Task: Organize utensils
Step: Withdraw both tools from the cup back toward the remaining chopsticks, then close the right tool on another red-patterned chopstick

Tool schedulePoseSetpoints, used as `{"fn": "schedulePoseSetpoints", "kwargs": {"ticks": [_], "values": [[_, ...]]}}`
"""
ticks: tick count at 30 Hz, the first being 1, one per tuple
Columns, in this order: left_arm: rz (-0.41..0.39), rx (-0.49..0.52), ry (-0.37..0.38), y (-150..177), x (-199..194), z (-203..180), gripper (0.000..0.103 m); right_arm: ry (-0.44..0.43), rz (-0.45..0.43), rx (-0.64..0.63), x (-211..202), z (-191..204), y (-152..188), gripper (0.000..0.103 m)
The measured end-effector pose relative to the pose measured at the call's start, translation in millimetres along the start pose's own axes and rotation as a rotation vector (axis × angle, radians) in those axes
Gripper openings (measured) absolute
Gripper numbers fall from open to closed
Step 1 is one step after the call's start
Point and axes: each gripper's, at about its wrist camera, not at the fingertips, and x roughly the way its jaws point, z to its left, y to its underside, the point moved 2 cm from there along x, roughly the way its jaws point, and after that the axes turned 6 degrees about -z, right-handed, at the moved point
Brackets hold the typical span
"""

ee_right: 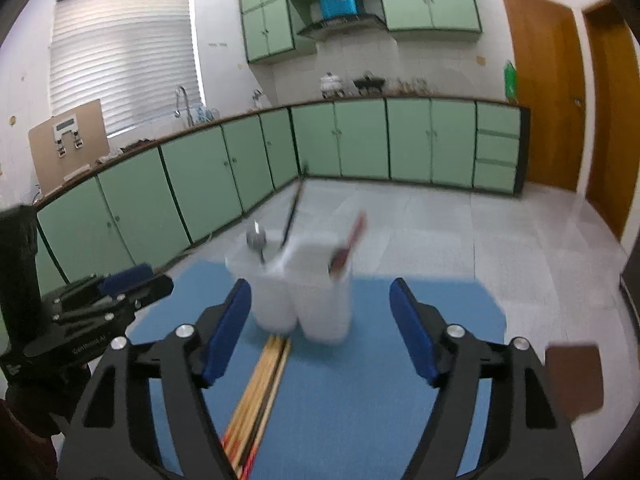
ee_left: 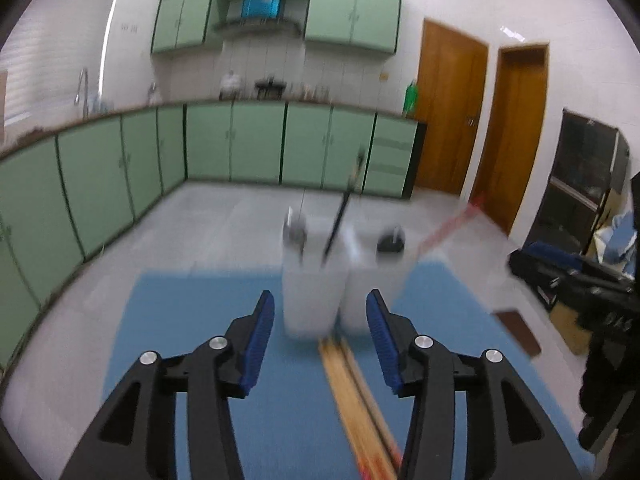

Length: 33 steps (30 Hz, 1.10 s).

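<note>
Two white holder cups stand side by side on a blue mat point(ee_left: 180, 320): the left cup point(ee_left: 312, 300) holds a metal spoon point(ee_left: 294, 232) and a black stick point(ee_left: 338, 224), and the right cup point(ee_left: 362, 280) holds a red-handled utensil point(ee_left: 448, 228). A bundle of wooden chopsticks point(ee_left: 356, 392) lies on the mat in front of the cups. My left gripper point(ee_left: 320, 296) is open just short of the cups, above the chopsticks, with nothing gripped. In the right wrist view my right gripper point(ee_right: 320, 283) is open wide before the cups point(ee_right: 324, 304), over the chopsticks point(ee_right: 260, 384). Everything is motion-blurred.
A flat brown piece point(ee_right: 572, 376) lies at the mat's right edge. The other gripper shows at the left of the right wrist view point(ee_right: 112, 292). Green cabinets point(ee_right: 360, 140) line the far walls across a pale tiled floor, with wooden doors point(ee_left: 452, 112) at right.
</note>
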Motion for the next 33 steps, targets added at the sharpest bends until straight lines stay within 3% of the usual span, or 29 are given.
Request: {"fn": "schedulePoseSetpoints", "kwargs": {"ticks": [5, 8, 13, 23, 33], "values": [[0.132, -0.023, -0.032, 65.6, -0.6, 6.5, 0.052, 0.028, 0.091, 0.04, -7.0, 6.6, 57.5, 0.079], [0.181, -0.028, -0.044, 92.3, -1.9, 4.6, 0.053, 0.034, 0.144, 0.037, -10.6, 16.4, 91.8, 0.079], [0.234, -0.053, -0.051, 126.2, -7.1, -1.6, 0.055, 0.027, 0.211, 0.011, -13.4, 32.9, 120.7, 0.079], [0.291, -0.036, -0.075, 149.9, -14.7, -2.6, 0.055, 0.011, 0.304, -0.059, -13.3, 60.7, 161.4, 0.072], [0.3, -0.042, -0.095, 155.9, -20.9, 7.4, 0.057, 0.04, 0.367, -0.133, -3.9, 71.0, 171.5, 0.063]]}}
